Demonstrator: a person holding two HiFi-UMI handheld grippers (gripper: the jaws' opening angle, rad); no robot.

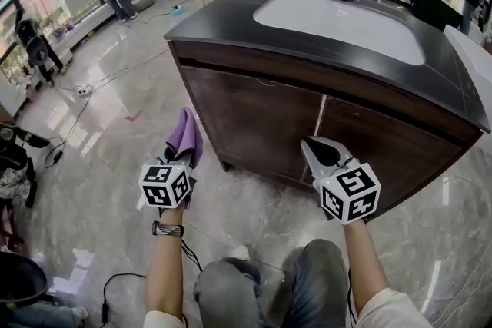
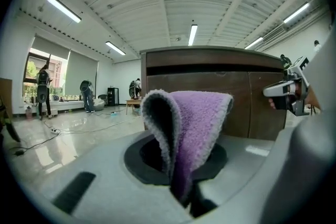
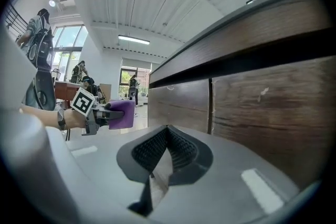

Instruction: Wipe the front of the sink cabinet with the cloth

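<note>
The left tool (image 2: pixel 185 194) is pinching the purple cloth (image 2: pixel 195 118) at its fold, so a loose flap is standing up ahead of the jaws, ready to be pressed flat against the wood. It is hovering in front of the sink cabinet (image 1: pixel 261 115), facing the left door and apparently not touching it. The right tool (image 3: pixel 167 136) is idling with its jaws closed on nothing, close to the cabinet's right door, probably parked clear of the wiping path. Wiping, I judge, is about to begin.
</note>
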